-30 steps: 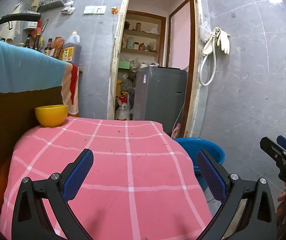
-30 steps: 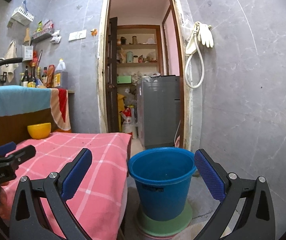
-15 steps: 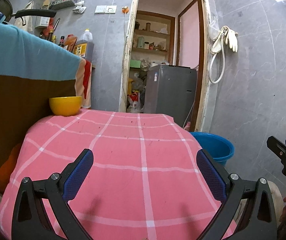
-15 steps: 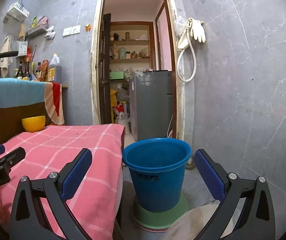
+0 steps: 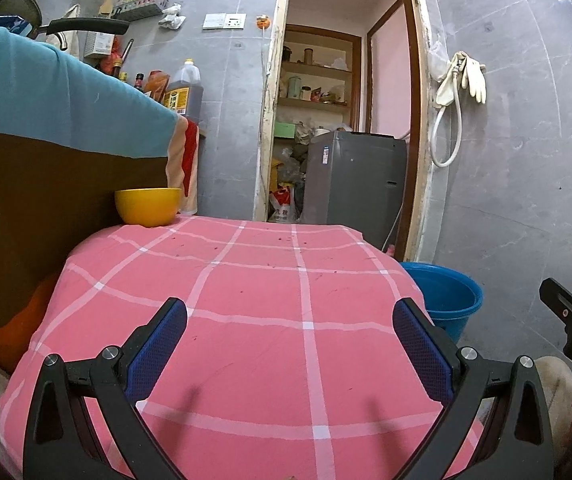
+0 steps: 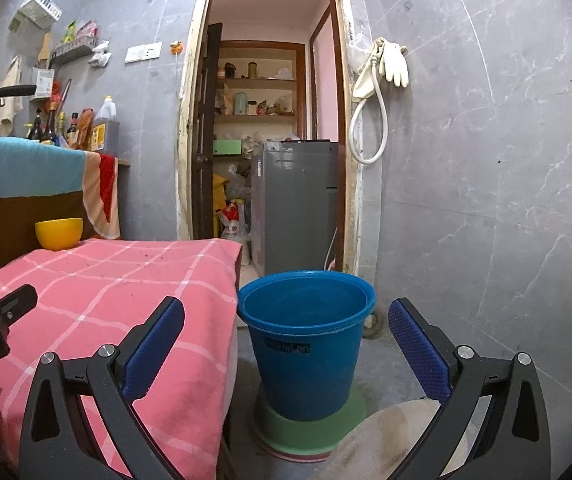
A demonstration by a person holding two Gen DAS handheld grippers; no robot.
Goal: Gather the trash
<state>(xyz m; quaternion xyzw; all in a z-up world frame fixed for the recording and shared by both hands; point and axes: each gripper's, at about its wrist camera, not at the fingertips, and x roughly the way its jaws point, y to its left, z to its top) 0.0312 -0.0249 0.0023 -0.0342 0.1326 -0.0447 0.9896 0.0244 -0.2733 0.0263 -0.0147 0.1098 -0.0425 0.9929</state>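
Note:
My left gripper [image 5: 289, 322] hangs open over a table under a pink checked cloth [image 5: 246, 304], nothing between its blue pads. Small dark crumbs dot the cloth's far half. A yellow bowl [image 5: 148, 206] stands at the table's far left corner. My right gripper [image 6: 286, 320] is open too, with nothing in it, and points at a blue bucket [image 6: 305, 340] on the floor right of the table. The bucket [image 5: 443, 294] also shows past the table's right edge in the left wrist view. Each gripper sees the other at its frame's edge.
The bucket stands on a green round base [image 6: 313, 420]. Behind the table is a doorway with a grey appliance [image 6: 297, 204] and shelves. A counter draped in blue cloth [image 5: 58, 112] rises on the left. Rubber gloves and a hose [image 6: 381, 80] hang on the tiled wall.
Both grippers have drawn back and lowered a little, so the table and bucket sit higher and farther in view. Both stay open and empty.

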